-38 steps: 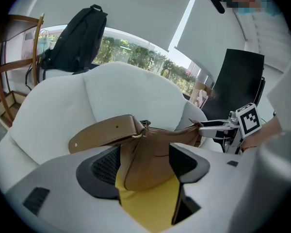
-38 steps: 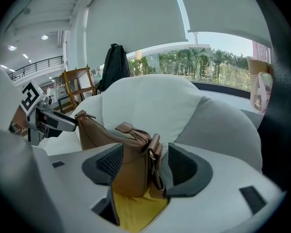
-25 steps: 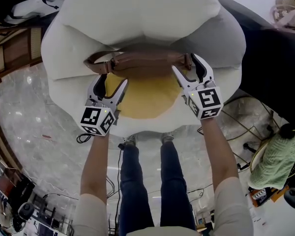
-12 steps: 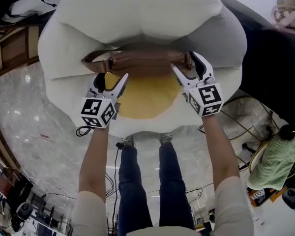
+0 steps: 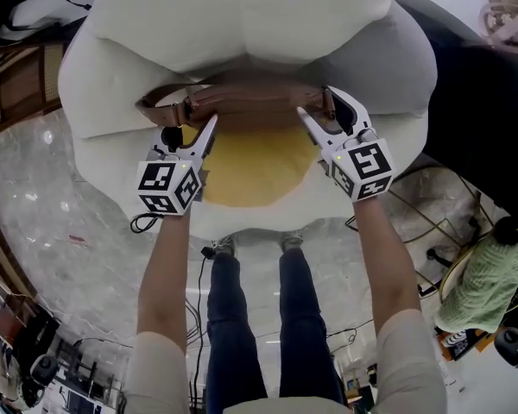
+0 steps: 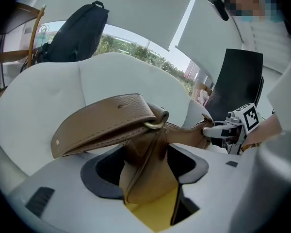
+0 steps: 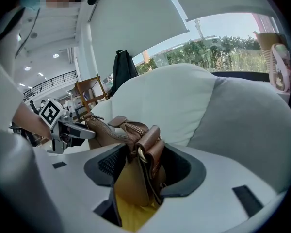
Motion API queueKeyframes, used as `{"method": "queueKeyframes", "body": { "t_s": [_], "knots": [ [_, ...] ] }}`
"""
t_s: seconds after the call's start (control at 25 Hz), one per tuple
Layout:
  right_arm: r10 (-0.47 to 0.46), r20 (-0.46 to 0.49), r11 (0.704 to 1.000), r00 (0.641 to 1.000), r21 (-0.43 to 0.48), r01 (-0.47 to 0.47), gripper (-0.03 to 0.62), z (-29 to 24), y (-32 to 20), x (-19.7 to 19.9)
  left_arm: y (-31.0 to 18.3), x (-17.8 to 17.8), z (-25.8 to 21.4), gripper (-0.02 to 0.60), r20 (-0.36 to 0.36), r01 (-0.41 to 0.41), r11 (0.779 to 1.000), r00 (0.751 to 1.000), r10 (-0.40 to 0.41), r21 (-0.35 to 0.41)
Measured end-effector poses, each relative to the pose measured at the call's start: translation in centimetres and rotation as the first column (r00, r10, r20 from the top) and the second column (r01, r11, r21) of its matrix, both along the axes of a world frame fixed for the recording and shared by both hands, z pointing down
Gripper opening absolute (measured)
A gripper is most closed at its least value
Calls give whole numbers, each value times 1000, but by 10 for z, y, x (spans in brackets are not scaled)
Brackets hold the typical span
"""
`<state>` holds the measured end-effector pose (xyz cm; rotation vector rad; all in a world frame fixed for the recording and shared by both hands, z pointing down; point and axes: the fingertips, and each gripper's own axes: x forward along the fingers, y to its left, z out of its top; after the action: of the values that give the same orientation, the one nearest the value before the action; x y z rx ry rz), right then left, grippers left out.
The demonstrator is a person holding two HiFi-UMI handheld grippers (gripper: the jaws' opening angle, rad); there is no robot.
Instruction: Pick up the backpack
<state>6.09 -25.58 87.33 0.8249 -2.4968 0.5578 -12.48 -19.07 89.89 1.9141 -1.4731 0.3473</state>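
Grasping looks done, lifting not: we are seeing the tan leather backpack with a yellow front panel [image 5: 255, 162] sitting on the seat of the big white cushioned armchair [image 5: 242, 24], tucked against the backrest, with nothing showing it clear of the cushion yet.

The left gripper [image 5: 190, 129] is clamping its jaws on the backpack's left end. In the left gripper view a folded tan leather tab is filling the gap between them, yellow fabric below it. The right gripper [image 5: 321, 109] is doing the same on the right end, jaws closed on the leather corner and its strap tab. We are judging that both holds are set and only the raise is remaining.

Materials:
- The leather is looking grained, soft and thick, with stitched edges.
- The wide flat leather strap [image 6: 102, 123] is arching over the left jaws and running through a small brass ring [image 6: 155, 125].
- A metal-toothed zipper [image 7: 131, 127] is running along the top.
- The yellow panel is looking smooth and matte.
- The armchair is looking plump and rounded, and the polished marble floor [image 5: 34, 205] is shining below.

We are expecting the soft body to sag between the two grippers once lifted.
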Motion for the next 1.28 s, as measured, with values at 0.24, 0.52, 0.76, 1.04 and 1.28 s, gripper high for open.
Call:
{"method": "queueKeyframes", "body": {
  "t_s": [0.24,0.52,0.76,1.04,1.28],
  "knots": [
    [41,-25,999,999,27,-40,195,-4,2,-4,1,-1,0,236,22,15,1000,1000,-14,-16],
    [61,-37,998,997,28,-60,178,-17,14,-2,8,5,-11,192,24,-12,1000,1000,13,-22],
    [80,-41,997,996,29,-78,176,-42,18,-2,11,6,-35,181,31,-15,1000,999,16,-23],
    [100,-29,993,995,62,-98,176,-94,21,2,8,8,-88,178,48,-18,1000,999,17,22],
    [113,-28,989,993,98,-110,176,-153,24,3,9,9,-143,173,46,-16,999,999,14,50]
  ]
}}
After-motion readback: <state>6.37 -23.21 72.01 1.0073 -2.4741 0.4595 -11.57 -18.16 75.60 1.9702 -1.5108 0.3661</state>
